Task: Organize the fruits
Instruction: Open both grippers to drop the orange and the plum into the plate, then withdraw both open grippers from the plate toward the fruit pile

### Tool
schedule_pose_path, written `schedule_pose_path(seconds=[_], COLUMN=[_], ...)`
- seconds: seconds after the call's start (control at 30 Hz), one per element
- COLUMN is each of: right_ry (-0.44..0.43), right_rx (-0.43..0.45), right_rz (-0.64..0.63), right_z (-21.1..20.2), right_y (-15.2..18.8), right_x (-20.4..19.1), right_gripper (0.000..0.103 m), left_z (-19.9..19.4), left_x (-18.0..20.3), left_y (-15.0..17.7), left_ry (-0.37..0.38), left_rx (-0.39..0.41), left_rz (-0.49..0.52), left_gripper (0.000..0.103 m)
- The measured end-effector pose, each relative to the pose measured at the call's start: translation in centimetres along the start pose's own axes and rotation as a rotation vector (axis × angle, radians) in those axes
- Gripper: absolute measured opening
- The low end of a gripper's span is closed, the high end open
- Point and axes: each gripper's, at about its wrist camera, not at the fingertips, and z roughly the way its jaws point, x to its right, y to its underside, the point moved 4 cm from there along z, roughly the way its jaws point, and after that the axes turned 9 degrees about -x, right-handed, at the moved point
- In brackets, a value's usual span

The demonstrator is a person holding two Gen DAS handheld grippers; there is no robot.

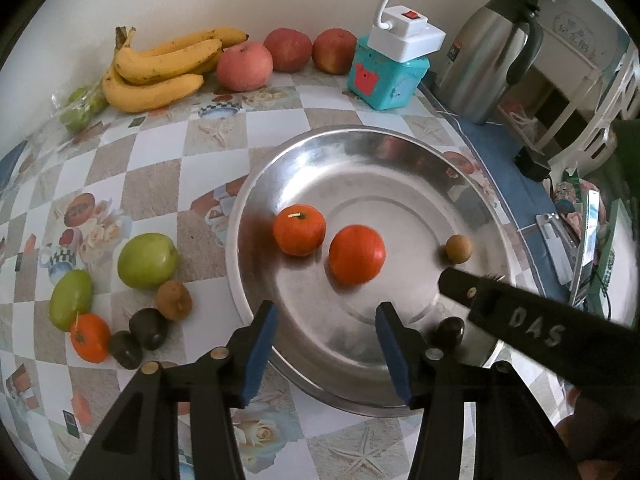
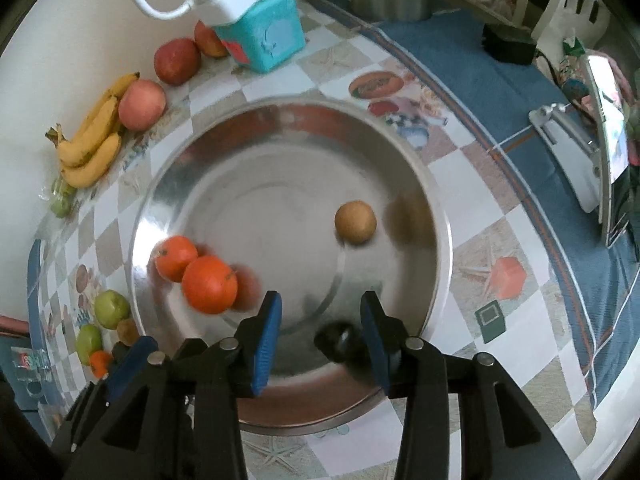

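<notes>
Now, fruit counts: two oranges in the big metal plate (image 1: 280,184), one more orange (image 1: 90,337) on the table (image 1: 152,184).
Oranges in plate: one with a stem (image 1: 299,229) and a blurry one (image 1: 357,259), close side by side.
Small brown fruit: one round one (image 1: 458,248) in the plate, well apart from the oranges.
Dark fruit in plate: one (image 2: 338,340), blurry, near the front rim.
Green fruits: two (image 1: 148,261) (image 1: 71,299) on the table, left of the plate.
Brown kiwi-like fruit: one (image 1: 173,300), beside the green ones.
Dark round fruits on table: two (image 1: 149,328) (image 1: 125,349), touching each other.
Bananas: one bunch (image 1: 160,68) by the wall.
Apples: three (image 1: 245,66) (image 1: 287,49) (image 1: 334,51) in a row by the wall.
Green fruit in a bag: some (image 1: 80,108), cannot count them.
Left gripper (image 1: 326,354): fingers apart, nothing between them, over the plate's front part.
Right gripper (image 2: 320,340): fingers apart; the dark fruit sits between them, by the right finger, and I cannot tell if they touch.
Other things: one teal box (image 1: 384,76) with a white power strip (image 1: 406,36) on top, one steel jug (image 1: 488,60).
</notes>
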Motion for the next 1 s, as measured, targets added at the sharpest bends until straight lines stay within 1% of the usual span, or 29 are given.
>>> schedule_pose_path(seconds=[0.2,0.37,0.57,0.67,0.8,1.0], right_ry=[-0.015,-0.020,-0.016,-0.016,-0.038,-0.042], right_rx=[0.061,0.063,0.050,0.050,0.041,0.037], right_rz=[0.010,0.030,0.020,0.004,-0.029,-0.069], right_z=[-1.9,-2.2,-1.7,-1.7,-1.7,-1.8], right_y=[-0.3,-0.4,-0.4,-0.3,0.0,0.2], right_x=[0.1,0.7,0.3,-0.2,-1.3,-2.5], right_gripper=[0.042,0.042,0.042,0.042,0.042,0.042], left_z=[-0.6,-0.7,-1.7,-2.4,-3.4,-4.3], left_x=[-0.6,-2.2,-5.1,-7.1,-10.1,-12.9], left_y=[-0.3,-0.3,-0.3,-0.3,-0.1,0.7], left_ry=[0.007,0.000,-0.033,-0.052,-0.088,-0.109], left_rx=[0.004,-0.011,0.011,0.022,0.034,0.035], left_rz=[-0.026,-0.094,-0.194,-0.261,-0.354,-0.440], left_gripper=[0.057,0.057,0.057,0.057,0.059,0.060])
